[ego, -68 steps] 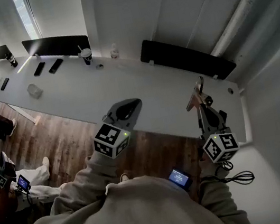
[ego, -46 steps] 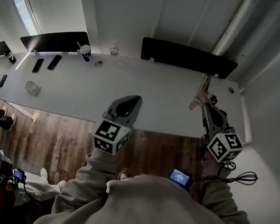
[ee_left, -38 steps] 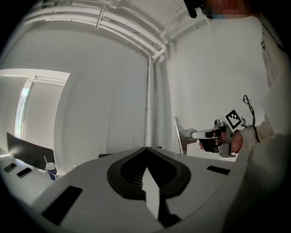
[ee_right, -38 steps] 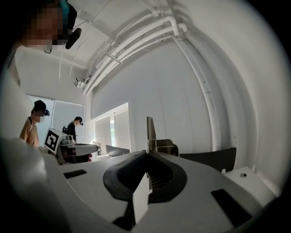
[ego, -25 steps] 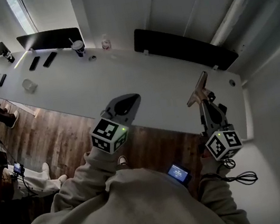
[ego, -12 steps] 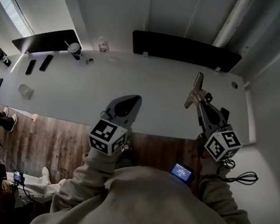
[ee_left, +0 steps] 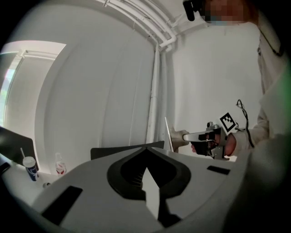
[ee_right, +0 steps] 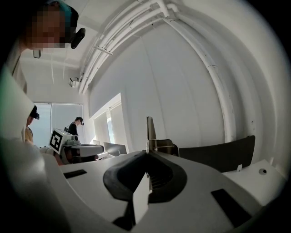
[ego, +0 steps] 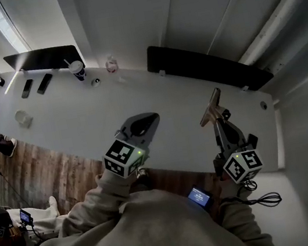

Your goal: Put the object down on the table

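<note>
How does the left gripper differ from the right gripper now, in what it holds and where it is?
The right gripper is shut on a thin flat object that sticks up; the left gripper is shut on nothing. The right gripper is near the end of the table, the left gripper further along it. Both reach over its near edge.
</note>
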### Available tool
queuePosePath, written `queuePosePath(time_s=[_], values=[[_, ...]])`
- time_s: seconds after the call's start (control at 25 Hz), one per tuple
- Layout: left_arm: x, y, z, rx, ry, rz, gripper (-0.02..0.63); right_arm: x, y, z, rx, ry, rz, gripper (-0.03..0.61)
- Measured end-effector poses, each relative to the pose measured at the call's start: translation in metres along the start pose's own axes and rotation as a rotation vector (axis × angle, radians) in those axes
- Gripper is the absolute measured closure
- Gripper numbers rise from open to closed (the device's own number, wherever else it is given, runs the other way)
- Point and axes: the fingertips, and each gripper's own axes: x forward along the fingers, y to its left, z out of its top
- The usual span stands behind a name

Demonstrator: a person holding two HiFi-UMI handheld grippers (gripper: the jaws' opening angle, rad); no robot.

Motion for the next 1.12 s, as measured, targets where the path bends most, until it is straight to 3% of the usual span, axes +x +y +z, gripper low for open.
queuePosePath(time_s=[0.24, 0.52, 0.88, 1.12], values=[[0.022, 0.074, 0.002, -0.017, 0.006, 0.037, 0.611, 0.06, -0.018, 0.004, 0.01, 0.026, -0.031, 0.558], [0.047, 0.123, 0.006, 0.005, 0.028, 0.012, 0.611, 0.108, -0.031, 0.011, 0.024, 0.02, -0.073, 0.558], [0.089, 0.13, 0.027, -0.033, -0.017, -0.022, 0.611, 0.119, -0.071, 0.026, 0.031, 0.001, -0.073, 0.558], [0.108, 0.133, 0.017, -0.029, 0.034, 0.007, 0.611, 0.137, -0.09, 0.034, 0.018, 0.021, -0.047, 0.558]])
